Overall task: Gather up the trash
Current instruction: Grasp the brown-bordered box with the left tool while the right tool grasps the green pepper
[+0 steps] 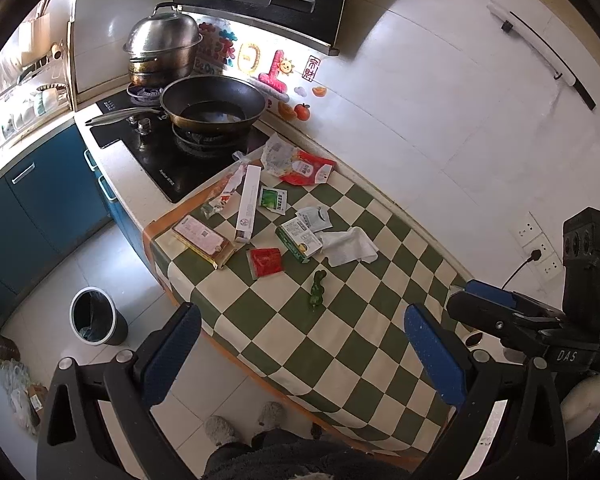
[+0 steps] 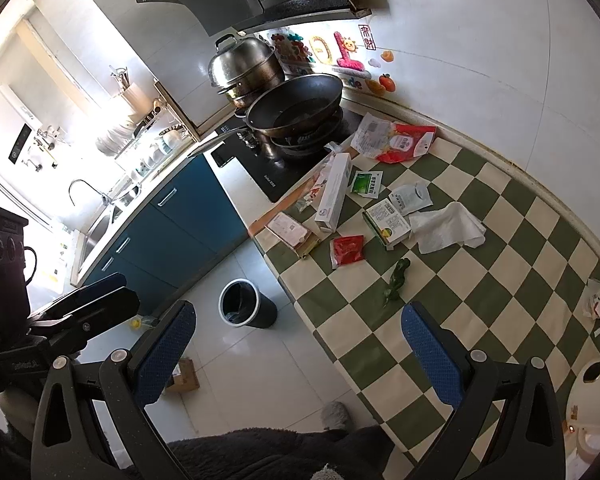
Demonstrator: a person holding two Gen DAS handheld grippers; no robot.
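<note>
Trash lies scattered on the green-and-cream checked cloth [image 1: 340,332] [image 2: 480,280]: a crumpled white tissue [image 1: 350,246] [image 2: 448,226], a green medicine box [image 1: 300,242] [image 2: 388,224], a red packet [image 1: 265,262] [image 2: 347,250], a long white box [image 1: 248,202] [image 2: 334,192], a green wrapper [image 1: 317,290] [image 2: 397,278] and a red-and-white bag [image 1: 306,166] [image 2: 400,140]. A dark bin [image 1: 96,316] [image 2: 244,304] stands on the floor. My left gripper [image 1: 300,354] is open and empty above the counter's near edge. My right gripper [image 2: 298,354] is open and empty; it also shows in the left wrist view [image 1: 488,304].
A wok [image 1: 212,104] [image 2: 296,106] and a steel steamer pot [image 1: 162,46] [image 2: 246,66] sit on the black hob beyond the trash. Blue cabinets [image 1: 40,208] line the left. A white appliance [image 2: 592,396] stands at the counter's right end. My slippers [image 1: 244,426] are on the floor.
</note>
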